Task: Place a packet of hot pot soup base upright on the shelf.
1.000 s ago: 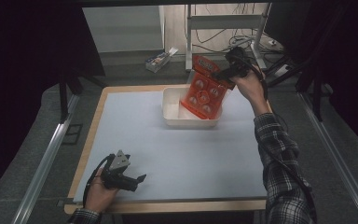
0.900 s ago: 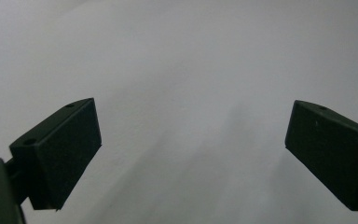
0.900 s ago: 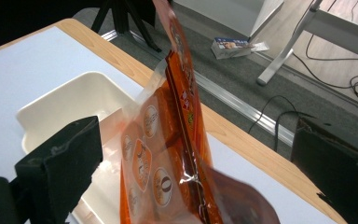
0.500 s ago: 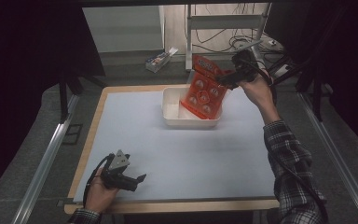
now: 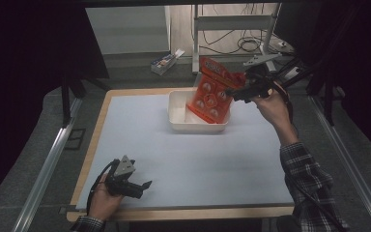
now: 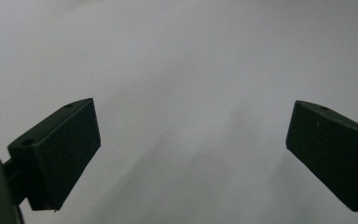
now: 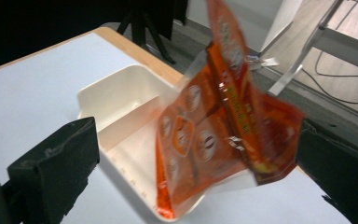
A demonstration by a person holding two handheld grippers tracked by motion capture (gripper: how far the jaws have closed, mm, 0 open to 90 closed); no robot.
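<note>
Pale surface [image 5: 140, 140] work nears done: the right tool [image 5: 234, 93], clamped a second ago, now gapes wide, leaving the orange packet [image 5: 211, 92] leaning just ahead of it in the white tray [image 5: 176, 108], while the left tool [image 5: 145, 186] sits wide and empty.

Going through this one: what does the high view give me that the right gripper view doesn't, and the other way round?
Of the two, the high view adds the left claw, open and low over the near left of the table, a checked sleeve and a small box on the floor beyond. The right gripper view adds a close look along the right claw: jaws wide apart, either side of the bag. Both share the orange bag, tilted with its lower end in the white tray.
</note>
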